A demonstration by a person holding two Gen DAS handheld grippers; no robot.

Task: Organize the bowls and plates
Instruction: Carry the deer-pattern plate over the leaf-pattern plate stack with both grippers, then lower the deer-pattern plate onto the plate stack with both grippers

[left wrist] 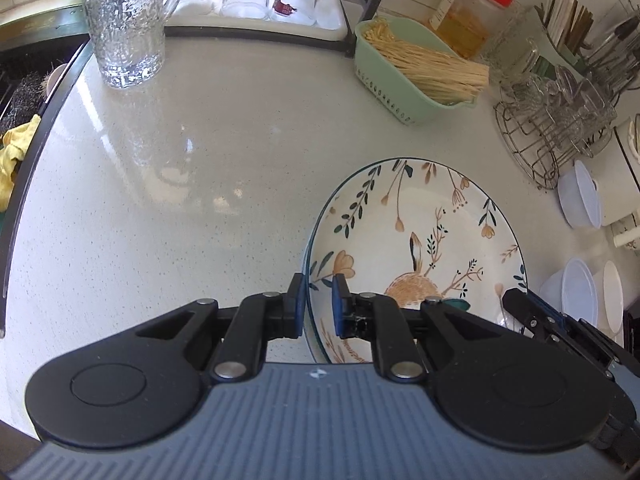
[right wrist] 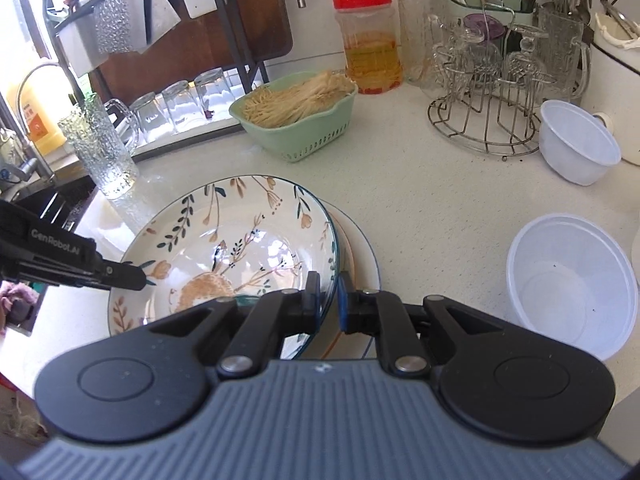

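A floral plate [left wrist: 420,232] with a rabbit design is held by two opposite rims above the speckled counter [left wrist: 180,200]. My left gripper [left wrist: 318,302] is shut on its left rim, blue pads on either side of the edge. My right gripper [right wrist: 329,299] is shut on the right rim of the same plate [right wrist: 232,240]. Each gripper shows in the other's view: the right gripper [left wrist: 516,300] at the plate's far edge, the left gripper [right wrist: 134,277] at its left. A second plate [right wrist: 362,252], white with a blue rim, lies partly hidden under the floral one.
Two white plastic bowls [right wrist: 572,288] [right wrist: 576,144] stand to the right. Behind are a green basket of noodles [right wrist: 296,120], a red-lidded jar [right wrist: 370,40] and a wire rack of glasses [right wrist: 488,112]. A tall textured glass [left wrist: 124,20] stands back left beside the sink [left wrist: 24,92].
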